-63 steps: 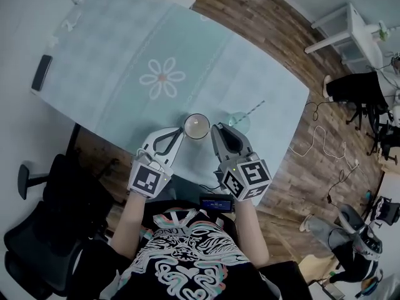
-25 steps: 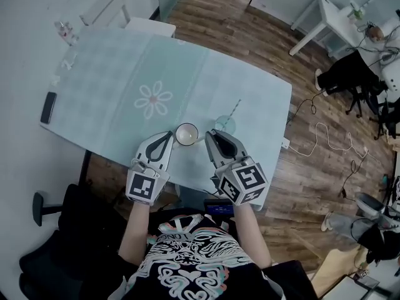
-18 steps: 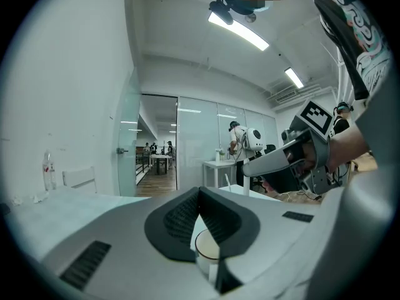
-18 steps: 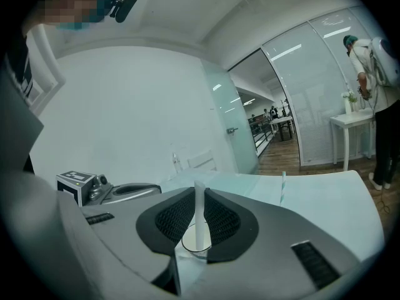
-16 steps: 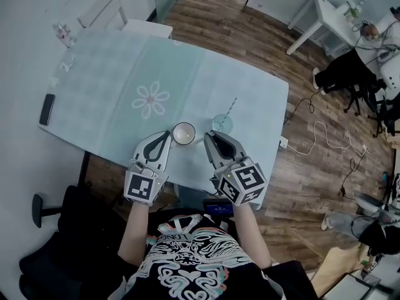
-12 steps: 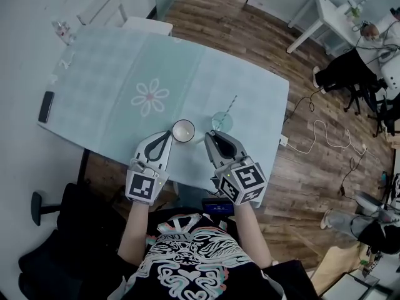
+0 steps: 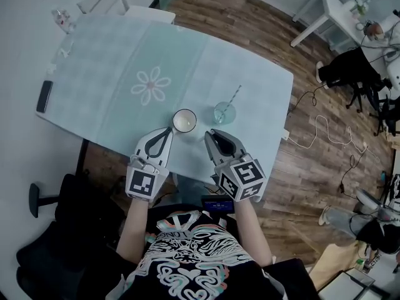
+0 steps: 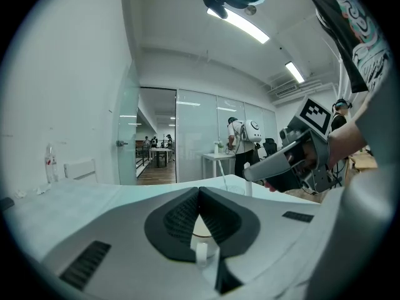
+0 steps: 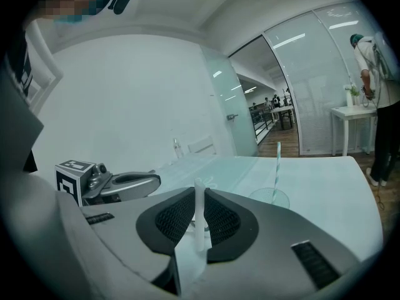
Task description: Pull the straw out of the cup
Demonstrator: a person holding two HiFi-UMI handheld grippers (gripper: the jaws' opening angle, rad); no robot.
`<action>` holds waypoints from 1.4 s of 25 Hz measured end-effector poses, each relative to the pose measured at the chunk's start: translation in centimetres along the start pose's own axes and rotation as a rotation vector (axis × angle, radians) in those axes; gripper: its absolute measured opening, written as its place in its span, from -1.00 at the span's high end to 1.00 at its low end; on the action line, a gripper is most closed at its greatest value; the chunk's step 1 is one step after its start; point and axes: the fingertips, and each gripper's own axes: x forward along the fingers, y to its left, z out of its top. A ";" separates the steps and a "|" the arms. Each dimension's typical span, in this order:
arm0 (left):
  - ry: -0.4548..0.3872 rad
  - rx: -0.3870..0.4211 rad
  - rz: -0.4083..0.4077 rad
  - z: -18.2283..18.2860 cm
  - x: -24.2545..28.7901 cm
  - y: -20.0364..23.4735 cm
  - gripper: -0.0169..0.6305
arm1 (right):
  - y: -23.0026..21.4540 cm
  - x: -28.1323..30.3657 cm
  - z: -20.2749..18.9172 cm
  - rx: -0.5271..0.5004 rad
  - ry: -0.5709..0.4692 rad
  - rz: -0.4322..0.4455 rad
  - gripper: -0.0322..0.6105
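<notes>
Left claw (image 7: 167, 130): tips together.
Right claw (image 7: 210, 134): slightly apart.
Straw (image 7: 234, 97): leaning in cup (image 7: 219, 113), right of centre.

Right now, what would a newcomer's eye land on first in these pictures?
The glass with its striped straw stands on the pale tablecloth toward the near edge, beside a white cup. Just short of them are the left tool and the right tool. A flower print marks the cloth's middle.

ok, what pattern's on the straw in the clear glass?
Teal and white stripes along the thin straw; shows best in the right gripper view.
</notes>
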 end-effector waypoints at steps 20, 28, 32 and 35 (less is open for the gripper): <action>0.050 -0.039 0.002 -2.7 0.4 0.2 0.95 | -0.8 1.9 -5.4 0.013 0.189 0.008 0.71; 0.047 -0.055 -0.004 -2.7 1.3 0.5 0.95 | -1.6 2.8 -7.6 0.047 0.272 0.002 0.71; 0.049 -0.064 -0.010 -2.7 1.8 0.6 0.95 | -2.1 3.2 -7.7 0.057 0.279 0.000 0.71; 0.055 -0.072 -0.014 -3.0 2.2 0.6 0.95 | -2.4 3.8 -7.8 0.048 0.282 -0.005 0.70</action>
